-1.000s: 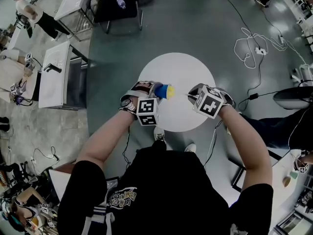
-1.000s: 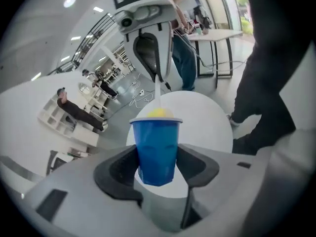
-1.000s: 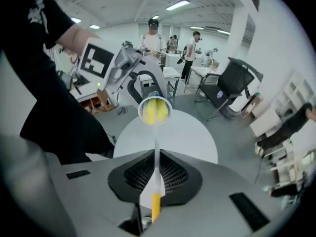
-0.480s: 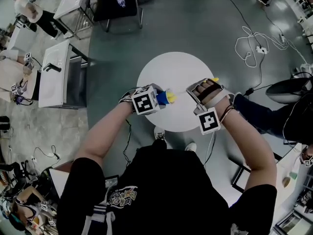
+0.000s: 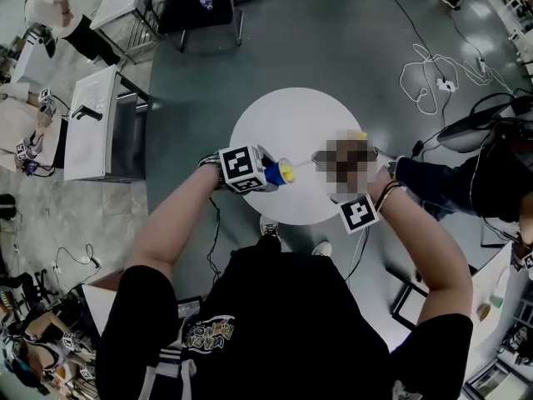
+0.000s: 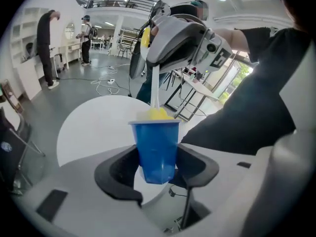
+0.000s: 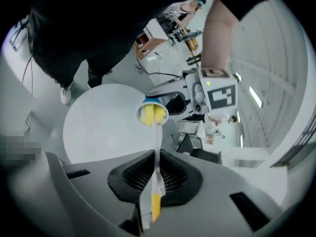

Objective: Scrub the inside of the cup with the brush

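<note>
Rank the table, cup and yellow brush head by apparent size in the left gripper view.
Largest: table.
Then: cup, enlarged by nearness to the camera.
Smallest: brush head, mostly hidden inside the cup.

R tool (image 7: 155, 154) clamps brush (image 7: 158, 135) handle; yellow head sits in blue cup (image 7: 148, 101) (over white table (image 7: 98, 132)).

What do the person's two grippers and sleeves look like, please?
Both the left gripper and right gripper have pale grey bodies with black jaw pads, ribbed on the right one. Each carries a white cube with black square markers. The person wears a black short-sleeved shirt.
</note>
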